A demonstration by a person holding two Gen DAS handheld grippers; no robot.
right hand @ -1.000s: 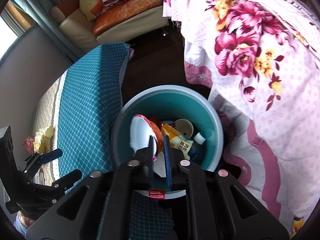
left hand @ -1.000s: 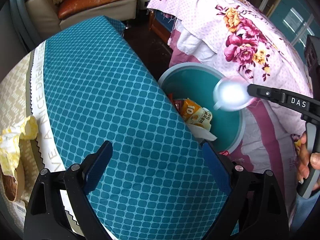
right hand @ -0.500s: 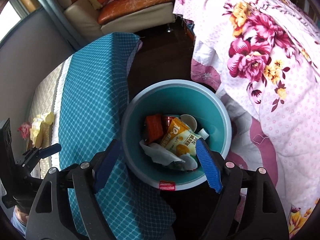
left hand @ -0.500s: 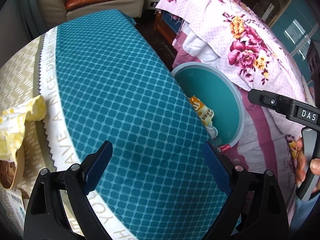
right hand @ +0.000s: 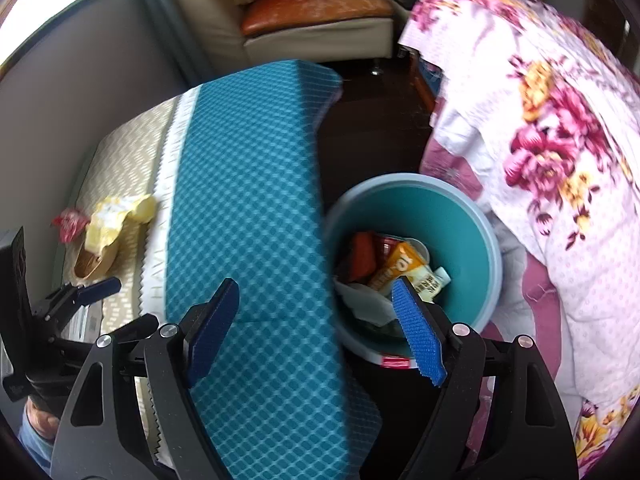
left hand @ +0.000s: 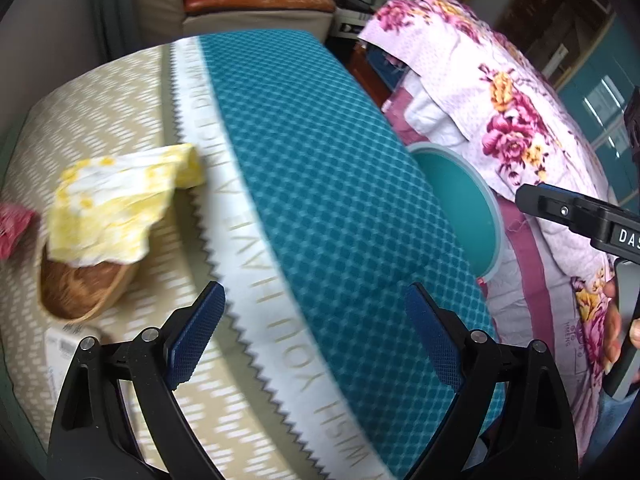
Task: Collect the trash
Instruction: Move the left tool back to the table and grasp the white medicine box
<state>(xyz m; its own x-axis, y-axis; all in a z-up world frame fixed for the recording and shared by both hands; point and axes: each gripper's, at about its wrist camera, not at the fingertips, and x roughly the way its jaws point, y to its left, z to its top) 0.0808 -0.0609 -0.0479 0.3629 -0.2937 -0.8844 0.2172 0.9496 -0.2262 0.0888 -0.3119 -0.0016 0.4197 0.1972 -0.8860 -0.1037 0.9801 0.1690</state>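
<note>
- My right tongs [right hand: 316,328] stood spread wide with nothing between the pads; they had just been opening, and hung over the edge of the bench [right hand: 248,208] beside the teal bin [right hand: 472,216].
- My left tongs [left hand: 316,336] were likewise released and empty, above the bench's blue-checked cloth [left hand: 320,152].
- The trash left to gather lay at the far left of the bench: a crumpled yellow wrapper [left hand: 116,208] draped over a brown paper bowl [left hand: 80,288], with a red wrapper [left hand: 14,230] just beside it.
- The bin already held an orange packet [right hand: 400,268] and other scraps.
- I judged the wrapper the risky piece: thin and loose, it could slip from the pads or tear if I pinched only a corner.
- Lifting it might also drag or tip the bowl beneath, spilling whatever was inside, which I could not see.
- The bin sat low against the bench side, so a careless release could drop trash on the floor.
</note>
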